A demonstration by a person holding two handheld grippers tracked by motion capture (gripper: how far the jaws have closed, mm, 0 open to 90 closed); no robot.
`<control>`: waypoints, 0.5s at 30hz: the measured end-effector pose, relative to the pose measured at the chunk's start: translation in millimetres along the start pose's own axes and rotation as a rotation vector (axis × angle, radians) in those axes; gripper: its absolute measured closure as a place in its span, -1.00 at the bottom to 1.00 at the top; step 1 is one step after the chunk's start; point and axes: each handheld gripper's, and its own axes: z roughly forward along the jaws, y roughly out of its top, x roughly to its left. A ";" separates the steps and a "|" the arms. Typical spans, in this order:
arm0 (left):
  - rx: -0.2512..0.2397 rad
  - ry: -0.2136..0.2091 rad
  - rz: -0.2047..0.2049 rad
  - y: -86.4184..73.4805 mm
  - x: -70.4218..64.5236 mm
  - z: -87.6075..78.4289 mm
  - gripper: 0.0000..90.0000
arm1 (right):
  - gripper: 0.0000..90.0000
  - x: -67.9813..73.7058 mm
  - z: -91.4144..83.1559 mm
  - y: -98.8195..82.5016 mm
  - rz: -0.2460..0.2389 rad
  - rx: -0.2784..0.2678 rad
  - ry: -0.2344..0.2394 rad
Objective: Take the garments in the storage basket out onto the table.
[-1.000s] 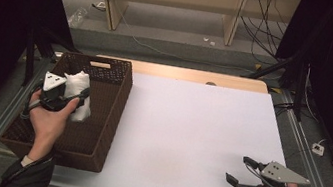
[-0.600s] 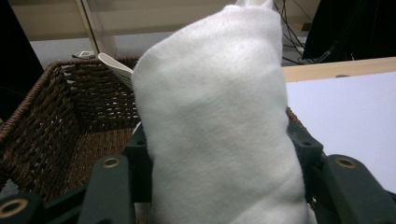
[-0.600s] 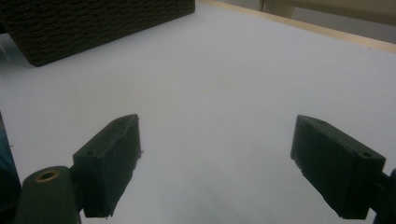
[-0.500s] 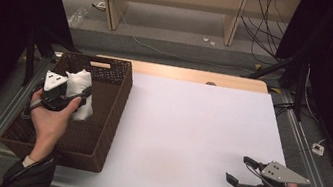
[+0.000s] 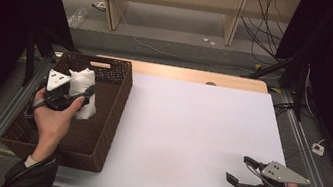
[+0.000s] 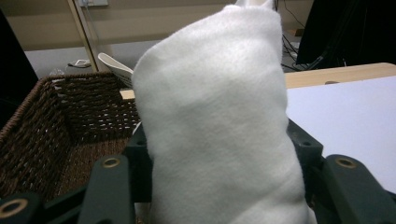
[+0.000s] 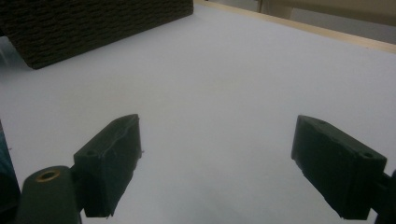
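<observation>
White sheeting covered the table [image 5: 197,144], with a bare wooden strip along its far edge. At the table's left end stood a dark wicker basket [image 5: 113,115]. Above the basket's interior, the left gripper [image 5: 70,96] held a rolled white cloth [image 5: 83,91] upright. In the left gripper view, the cloth [image 6: 215,130] sat squarely between the two jaws, which pinched it on both sides; the roll rose well above the jaw tips and hid the basket's far right wall. Near the table's front right corner, well apart from the basket, the right gripper [image 5: 243,171] rested just over the sheeting, its jaws spread wide with nothing between them.
</observation>
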 end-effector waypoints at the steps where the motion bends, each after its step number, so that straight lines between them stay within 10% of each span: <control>1: -0.002 -0.001 0.001 0.5 -0.5 -0.3 -0.05 | -0.63 0.0 -0.2 0.1 0.000 0.003 0.000; 15: -0.019 -0.016 0.011 5.8 -9.7 -1.8 -0.05 | -0.63 -0.1 0.1 -0.2 0.002 0.002 -0.003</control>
